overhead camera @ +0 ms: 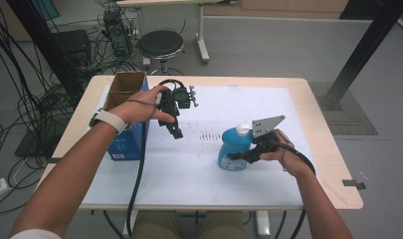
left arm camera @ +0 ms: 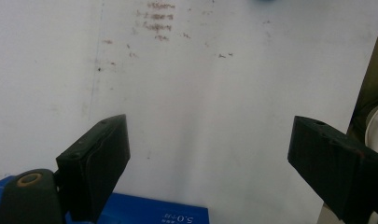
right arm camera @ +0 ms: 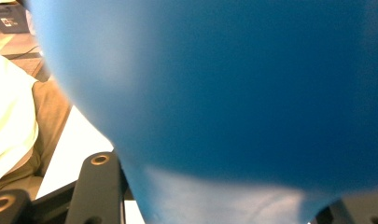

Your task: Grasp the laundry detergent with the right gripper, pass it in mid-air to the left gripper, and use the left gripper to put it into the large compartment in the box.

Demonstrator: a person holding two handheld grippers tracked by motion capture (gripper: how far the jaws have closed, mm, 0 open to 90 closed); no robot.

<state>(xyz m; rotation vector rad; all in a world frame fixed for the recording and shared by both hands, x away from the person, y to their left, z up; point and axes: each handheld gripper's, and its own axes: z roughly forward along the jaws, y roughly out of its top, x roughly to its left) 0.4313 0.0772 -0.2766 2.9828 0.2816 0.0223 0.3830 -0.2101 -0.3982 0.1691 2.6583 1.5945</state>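
A blue bottle (overhead camera: 235, 148) with a white cap stands on the white tabletop (overhead camera: 199, 164) right of centre. My right gripper (overhead camera: 243, 154) is shut on its lower body from the right side; up close the blue bottle (right arm camera: 233, 93) bulges between the jaws. My left gripper (overhead camera: 174, 128) hangs above the table's left-centre, pointing down, open with nothing between its fingers (left arm camera: 100, 163). Below the left gripper (left arm camera: 209, 154) lies bare white tabletop (left arm camera: 200, 93).
An open blue carton (overhead camera: 128, 124) with brown flaps stands at the table's left, under my left hand; its blue carton edge (left arm camera: 149, 214) sits at the bottom of the left gripper view. Faint pen marks (overhead camera: 209, 135) dot the table centre. A stool (overhead camera: 160, 45) and cables lie beyond.
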